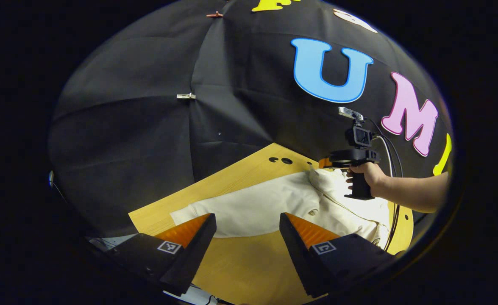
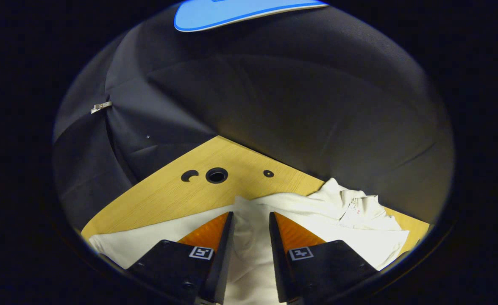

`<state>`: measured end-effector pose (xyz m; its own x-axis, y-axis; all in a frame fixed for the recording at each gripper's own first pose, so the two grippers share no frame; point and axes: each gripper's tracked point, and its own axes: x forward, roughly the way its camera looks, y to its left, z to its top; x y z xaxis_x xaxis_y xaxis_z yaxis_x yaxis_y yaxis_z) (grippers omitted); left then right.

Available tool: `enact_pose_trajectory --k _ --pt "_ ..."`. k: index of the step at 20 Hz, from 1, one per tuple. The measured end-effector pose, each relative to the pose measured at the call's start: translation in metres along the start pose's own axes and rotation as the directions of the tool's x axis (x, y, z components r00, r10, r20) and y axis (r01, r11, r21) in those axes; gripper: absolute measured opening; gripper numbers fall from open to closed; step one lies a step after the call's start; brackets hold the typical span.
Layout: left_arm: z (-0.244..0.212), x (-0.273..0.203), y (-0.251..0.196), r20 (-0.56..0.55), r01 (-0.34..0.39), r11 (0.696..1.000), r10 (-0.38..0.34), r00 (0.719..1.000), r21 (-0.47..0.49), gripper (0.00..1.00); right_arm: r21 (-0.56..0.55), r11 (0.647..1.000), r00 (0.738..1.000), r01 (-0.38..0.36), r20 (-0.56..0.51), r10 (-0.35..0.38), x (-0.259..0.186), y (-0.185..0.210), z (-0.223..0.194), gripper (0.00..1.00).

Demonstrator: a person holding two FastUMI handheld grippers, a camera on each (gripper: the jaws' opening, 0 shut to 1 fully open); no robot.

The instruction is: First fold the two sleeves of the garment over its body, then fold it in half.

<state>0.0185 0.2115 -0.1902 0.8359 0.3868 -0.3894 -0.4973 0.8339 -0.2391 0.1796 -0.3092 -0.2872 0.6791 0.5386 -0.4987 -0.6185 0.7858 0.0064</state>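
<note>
Nearest in the left gripper view, the left gripper (image 1: 247, 224) has its fingers spread wide and released, with nothing between them; they hang above bare wood just short of the garment's (image 1: 253, 207) near edge. The garment is cream cloth, soft and matte, lying across the pale wood-grain surface (image 1: 240, 262) with its long axis running roughly side to side ahead of those fingers, one sleeve (image 1: 189, 214) tapering off to the left. Farther off, the right gripper (image 1: 323, 163) is held by a hand (image 1: 369, 176) over the bunched far right part of the cloth. In the right gripper view, the right gripper (image 2: 251, 222) has its fingers drawn close with a raised fold of fabric (image 2: 249, 228) standing between them; they look clenched on it, though I cannot be sure both press it. That hand seems the one engaged, likely carrying a sleeve toward the body. The crumpled collar area (image 2: 359, 207) lies just beyond, wrinkled and heaped. Past it, round holes (image 2: 216, 175) pierce the surface near the dark booth wall (image 2: 274, 106).
</note>
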Motion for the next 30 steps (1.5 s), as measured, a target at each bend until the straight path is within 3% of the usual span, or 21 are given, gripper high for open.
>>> enact_pose_trajectory --k 2,4,6,11,13,15,21,23,24,25,30 --pt "-0.005 0.009 0.008 -0.007 -0.024 0.999 0.024 1.000 -0.043 0.96 0.029 0.999 1.000 -0.016 0.014 0.016 -0.012 0.000 -0.002 0.48" --pt "-0.012 0.019 0.018 -0.030 -0.045 0.995 0.042 0.999 -0.086 0.96 0.061 0.998 1.000 -0.013 0.020 0.012 -0.030 -0.017 -0.005 0.86" --pt "-0.015 0.032 0.033 -0.024 -0.078 0.993 0.076 0.997 -0.094 0.96 0.074 0.997 0.998 0.031 0.048 -0.035 -0.048 -0.046 -0.005 0.99" --pt "-0.027 0.063 0.071 -0.055 -0.194 0.981 0.193 0.980 -0.026 0.96 0.118 0.978 0.981 0.170 0.077 -0.180 -0.112 -0.132 -0.014 0.98" --pt "-0.037 0.078 0.079 -0.075 -0.213 0.977 0.212 0.974 -0.009 1.00 0.156 0.964 0.969 0.218 0.086 -0.233 -0.136 -0.166 -0.019 0.98" --pt "-0.046 0.095 0.082 -0.087 -0.227 0.974 0.225 0.970 -0.005 0.96 0.184 0.948 0.957 0.258 0.089 -0.277 -0.159 -0.198 -0.030 0.98" --pt "-0.060 0.112 0.107 -0.139 -0.321 0.947 0.316 0.939 -0.015 0.96 0.196 0.904 0.918 0.380 0.037 -0.394 -0.230 -0.294 -0.089 0.98" --pt "-0.079 0.114 0.118 -0.197 -0.355 0.935 0.353 0.915 0.024 0.96 0.190 0.886 0.901 0.423 0.012 -0.433 -0.258 -0.319 -0.113 0.98" --pt "-0.090 0.114 0.119 -0.233 -0.361 0.932 0.357 0.905 0.029 0.96 0.185 0.878 0.894 0.441 -0.005 -0.448 -0.271 -0.327 -0.127 0.98" --pt "-0.082 0.114 0.117 -0.187 -0.365 0.931 0.362 0.913 0.019 0.95 0.181 0.876 0.892 0.448 -0.023 -0.451 -0.282 -0.331 -0.141 0.98" --pt "-0.086 0.113 0.116 -0.199 -0.366 0.931 0.359 0.912 0.000 0.98 0.220 0.860 0.886 0.461 -0.055 -0.460 -0.311 -0.337 -0.182 0.98"
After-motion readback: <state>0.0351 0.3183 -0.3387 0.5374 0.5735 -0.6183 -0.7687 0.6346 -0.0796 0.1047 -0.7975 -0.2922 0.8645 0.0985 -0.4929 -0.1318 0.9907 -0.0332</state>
